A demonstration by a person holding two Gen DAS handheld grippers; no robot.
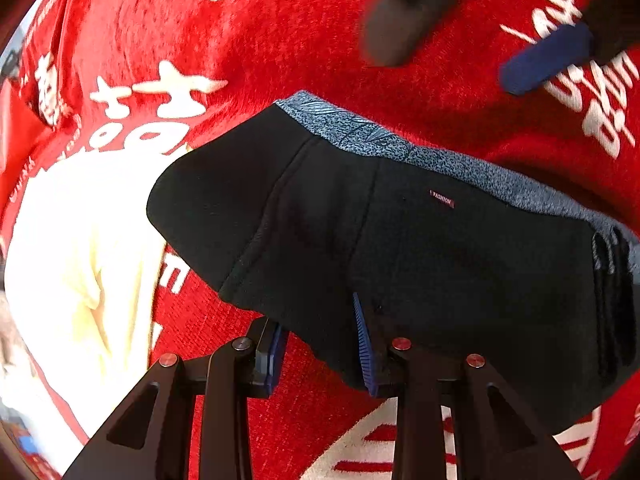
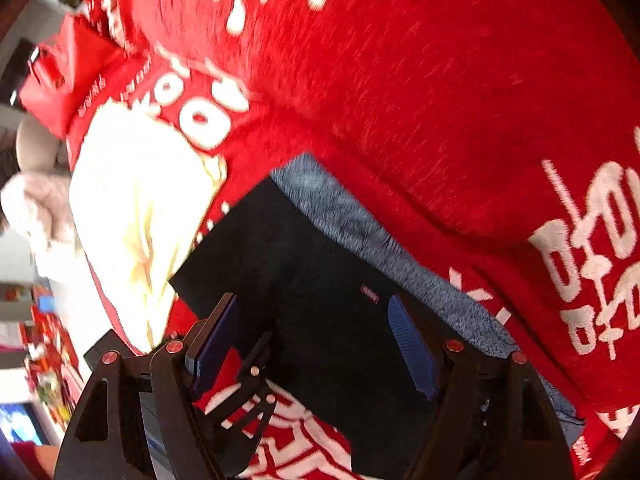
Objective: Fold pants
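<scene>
Left tongs (image 1: 324, 344) pinch the near edge of the black pants (image 1: 400, 232), and the right tongs (image 2: 316, 344) hang wide apart above them.

Lying on the red cloth (image 1: 304, 32) with white letters, the pants are already a short folded bundle. Their grey-blue waistband (image 1: 360, 132) is the far edge from both tongs, so the long way runs side to side. A cream cloth (image 1: 80, 248) sits to the left of the pants. Right tongs hold nothing yet. I think they are the ones free to grab the next edge.
</scene>
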